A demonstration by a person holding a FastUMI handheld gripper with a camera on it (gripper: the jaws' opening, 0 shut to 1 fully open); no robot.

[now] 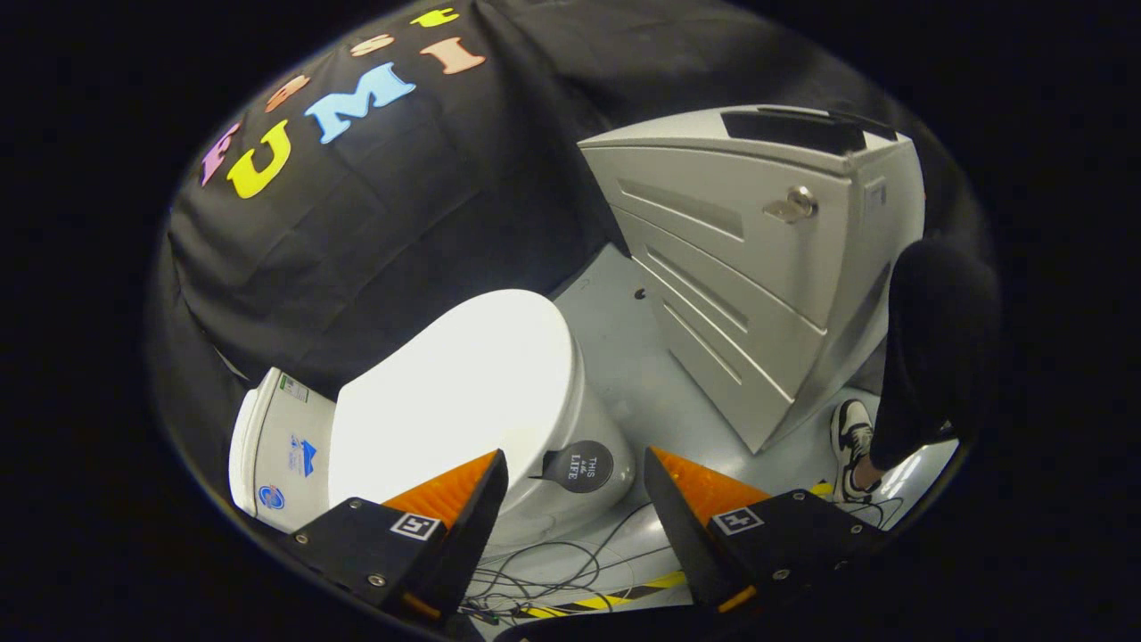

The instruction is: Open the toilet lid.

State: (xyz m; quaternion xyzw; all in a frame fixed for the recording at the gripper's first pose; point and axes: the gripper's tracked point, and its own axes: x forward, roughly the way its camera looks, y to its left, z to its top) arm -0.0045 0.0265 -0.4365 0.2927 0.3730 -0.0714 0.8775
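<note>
A white toilet stands on the grey floor, seen from above. Its lid [455,397] lies closed and flat over the bowl, with the cistern [276,441] behind it against the booth wall. A round black tag [579,466] hangs at the bowl's front side. My gripper [575,468] hovers above the toilet, open, with nothing between its fingers. One finger [463,508] overlaps the lid's front edge in the view; the other finger [691,499] is over the floor beside the bowl. No finger touches the lid.
A grey cabinet [749,267] with slanted drawer fronts and a key lock stands beyond the toilet. A person's dark trouser leg [931,348] and sneaker [851,441] are beside it. Thin cables [553,571] and yellow-black tape [606,599] lie on the floor [624,357] under the fingers.
</note>
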